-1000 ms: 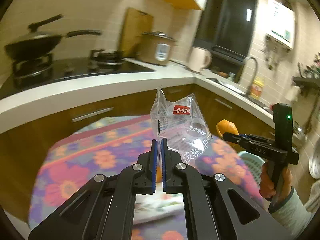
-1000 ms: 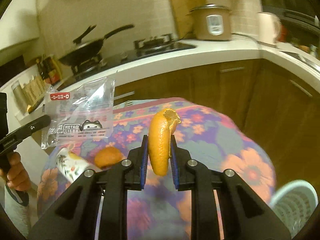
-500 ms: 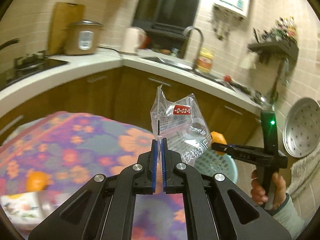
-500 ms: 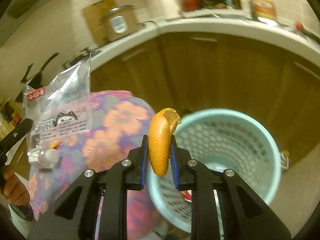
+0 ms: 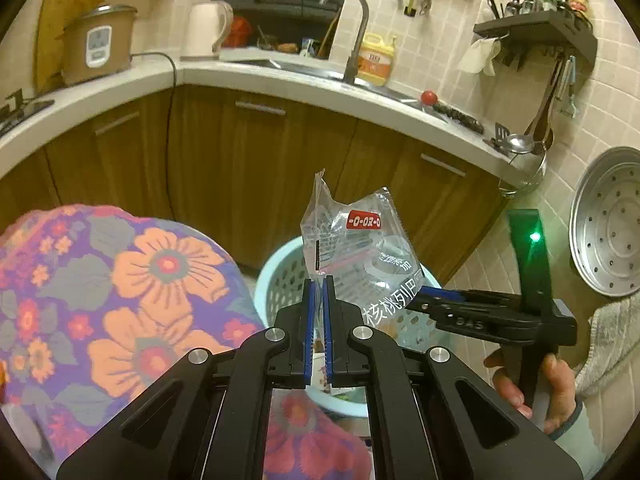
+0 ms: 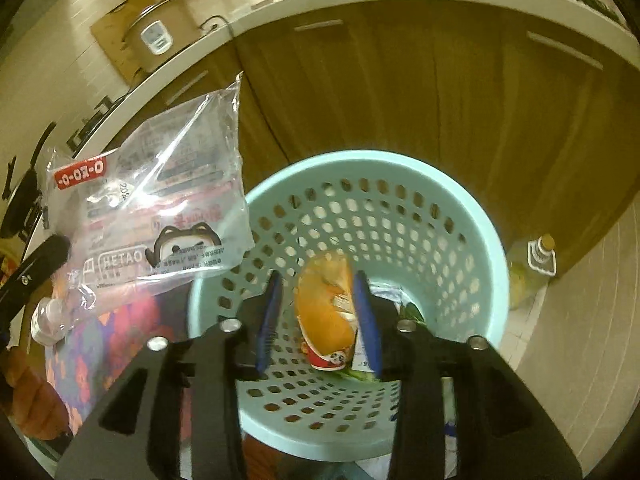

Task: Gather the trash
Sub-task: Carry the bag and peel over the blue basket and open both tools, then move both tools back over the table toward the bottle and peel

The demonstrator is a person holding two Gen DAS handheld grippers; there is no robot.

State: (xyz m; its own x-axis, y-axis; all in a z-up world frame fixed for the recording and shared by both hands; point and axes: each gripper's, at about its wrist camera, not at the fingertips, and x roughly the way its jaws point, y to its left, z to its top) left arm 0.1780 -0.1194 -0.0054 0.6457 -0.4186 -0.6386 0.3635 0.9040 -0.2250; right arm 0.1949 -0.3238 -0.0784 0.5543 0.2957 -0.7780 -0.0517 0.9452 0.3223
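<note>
My left gripper is shut on a clear plastic wrapper with a red label, held above the light blue perforated bin. The wrapper also shows at the left of the right wrist view. My right gripper is open directly over the bin. The orange peel sits loose between its spread fingers, falling into the bin. Other trash lies at the bin's bottom, including a red cup. The right gripper shows from the side in the left wrist view.
A table with a floral cloth stands left of the bin. Brown cabinets and a white counter with a sink run behind. A bottle stands on the floor right of the bin. A small white bottle lies on the table.
Both grippers swung from over the table to the bin. My right gripper opened and let go of the orange peel. The left gripper kept its hold on the wrapper.
</note>
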